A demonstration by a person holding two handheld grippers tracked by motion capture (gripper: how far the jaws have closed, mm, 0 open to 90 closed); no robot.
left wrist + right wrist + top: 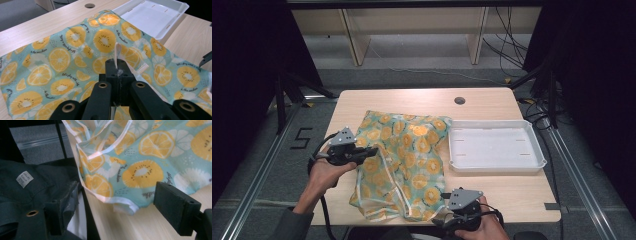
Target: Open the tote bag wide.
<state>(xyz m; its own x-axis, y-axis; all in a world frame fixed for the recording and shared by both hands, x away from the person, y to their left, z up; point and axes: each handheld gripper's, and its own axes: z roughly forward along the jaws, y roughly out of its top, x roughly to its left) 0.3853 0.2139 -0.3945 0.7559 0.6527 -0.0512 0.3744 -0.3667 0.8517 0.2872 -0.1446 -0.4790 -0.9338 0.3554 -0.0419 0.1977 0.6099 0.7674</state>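
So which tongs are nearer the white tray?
Right. The right tongs sit at the table's near edge, below the white tray's near-left corner; the left tongs are across the fruit-print cloth, clamped on its trim.

We noted thin printed cloth [404,162] with white-taped hems, a matt pale wood-grain table [507,197], and a smooth white plastic tray [496,165].

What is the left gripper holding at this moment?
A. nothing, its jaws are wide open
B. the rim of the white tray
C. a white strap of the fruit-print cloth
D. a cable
C: in the left gripper view the left gripper is closed, with the white strap of the fruit-print cloth pinched between its jaws.
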